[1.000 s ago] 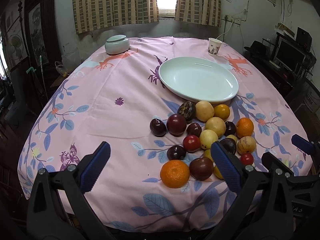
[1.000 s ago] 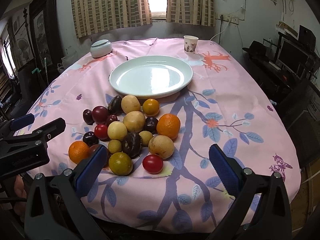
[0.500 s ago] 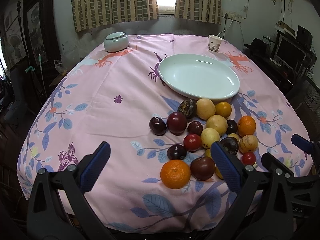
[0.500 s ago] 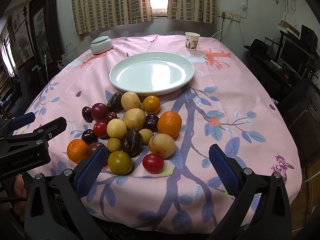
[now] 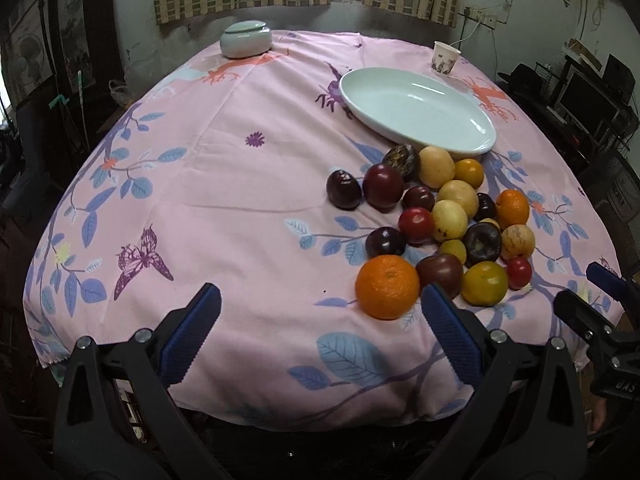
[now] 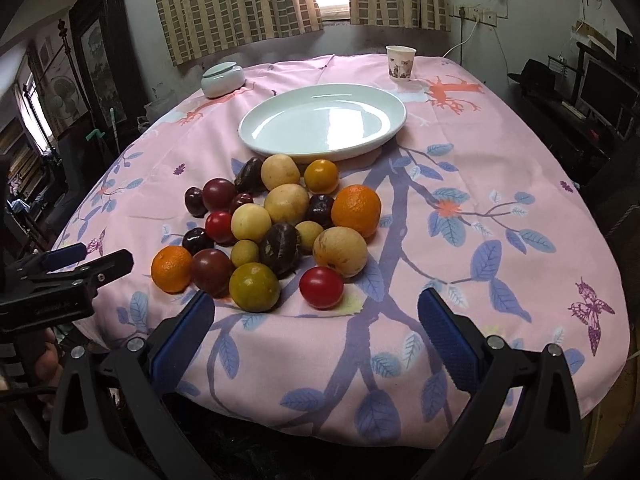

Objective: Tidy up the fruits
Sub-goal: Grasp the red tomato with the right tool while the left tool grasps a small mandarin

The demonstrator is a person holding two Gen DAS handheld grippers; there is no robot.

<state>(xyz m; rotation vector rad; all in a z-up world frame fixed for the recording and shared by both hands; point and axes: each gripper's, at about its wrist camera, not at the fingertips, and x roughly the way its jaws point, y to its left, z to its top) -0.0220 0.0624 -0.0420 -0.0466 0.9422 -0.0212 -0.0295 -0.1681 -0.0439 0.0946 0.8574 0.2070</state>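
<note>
Your plate [image 6: 384, 136] sits bare at 12 o'clock of the fruit pile [image 6: 280, 224], just touching it. The large orange [image 6: 356, 210], at the pile's 3 o'clock, is firm: take it across its middle. The red tomato [image 6: 321, 287], at 6 o'clock, looks smooth and soft, so squeeze lightly. Your right gripper [image 6: 316, 332] and left gripper [image 5: 320, 330] both hang released, holding nothing.

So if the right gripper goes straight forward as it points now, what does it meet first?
Probably the red tomato, at the near edge of the fruit pile and roughly centred between the open jaws of the right gripper; depth is unclear.
</note>
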